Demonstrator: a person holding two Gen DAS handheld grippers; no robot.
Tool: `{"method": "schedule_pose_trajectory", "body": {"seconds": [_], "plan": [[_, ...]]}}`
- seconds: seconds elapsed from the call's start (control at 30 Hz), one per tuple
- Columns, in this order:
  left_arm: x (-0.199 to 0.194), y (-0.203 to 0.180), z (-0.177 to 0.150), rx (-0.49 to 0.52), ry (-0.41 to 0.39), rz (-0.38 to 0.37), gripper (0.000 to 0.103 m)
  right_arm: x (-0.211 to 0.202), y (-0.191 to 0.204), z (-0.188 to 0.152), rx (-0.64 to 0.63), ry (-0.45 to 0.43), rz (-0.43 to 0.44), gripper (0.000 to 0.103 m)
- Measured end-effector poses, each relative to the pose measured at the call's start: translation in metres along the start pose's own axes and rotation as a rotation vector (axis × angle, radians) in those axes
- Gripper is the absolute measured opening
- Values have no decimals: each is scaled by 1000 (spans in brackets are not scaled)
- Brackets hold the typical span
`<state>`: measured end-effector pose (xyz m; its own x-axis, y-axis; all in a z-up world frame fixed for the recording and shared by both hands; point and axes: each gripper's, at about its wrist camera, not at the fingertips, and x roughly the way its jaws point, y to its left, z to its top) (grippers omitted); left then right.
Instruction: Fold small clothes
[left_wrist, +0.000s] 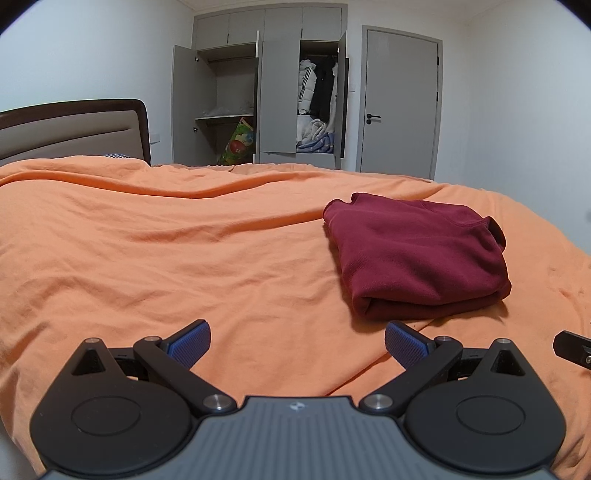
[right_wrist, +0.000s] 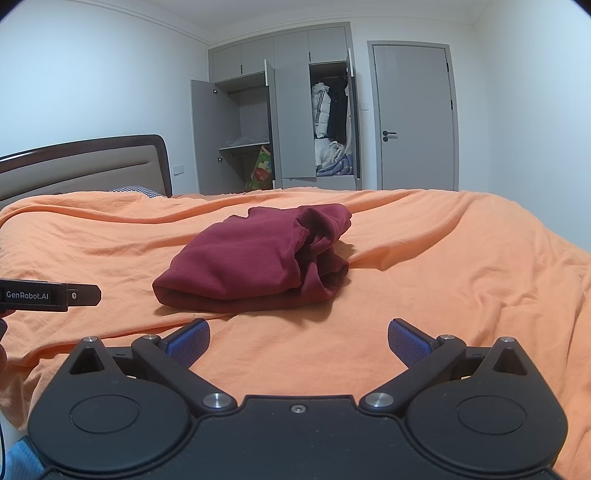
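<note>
Both grippers are spread wide and hold nothing: the left gripper (left_wrist: 297, 345) and the right gripper (right_wrist: 298, 343) hover low over the orange bedspread (left_wrist: 166, 258). The folded maroon garment (right_wrist: 255, 262) lies just beyond them, far-right of the left, slightly far-left of the right, which looks nearer.

An orange bedspread (left_wrist: 184, 258) covers the bed beneath a padded headboard (left_wrist: 74, 129), while behind it a grey wardrobe (left_wrist: 280, 92) stands with doors open, showing hanging coats (left_wrist: 319, 86), heaped laundry (left_wrist: 314, 136) and a colourful bag (left_wrist: 238, 142), beside a closed grey door (left_wrist: 400, 103).
</note>
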<state>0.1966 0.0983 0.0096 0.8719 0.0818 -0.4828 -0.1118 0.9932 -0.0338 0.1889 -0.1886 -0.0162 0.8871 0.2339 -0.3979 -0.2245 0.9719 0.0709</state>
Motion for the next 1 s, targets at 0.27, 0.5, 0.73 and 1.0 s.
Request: {"method": "schedule_pose_trajectory", "body": {"seconds": [0.27, 0.5, 0.73, 1.0], "plan": [[1, 1, 1, 0, 6, -3, 103, 1, 1, -1, 2, 4, -2, 102], [4, 0, 1, 1, 14, -8, 103, 1, 0, 0, 3, 5, -2, 102], [7, 1, 0, -1, 22, -11, 103, 4, -1, -3, 6, 11, -3, 102], [11, -1, 0, 3, 27, -10, 103, 4, -2, -4, 14, 23, -5, 102]]}}
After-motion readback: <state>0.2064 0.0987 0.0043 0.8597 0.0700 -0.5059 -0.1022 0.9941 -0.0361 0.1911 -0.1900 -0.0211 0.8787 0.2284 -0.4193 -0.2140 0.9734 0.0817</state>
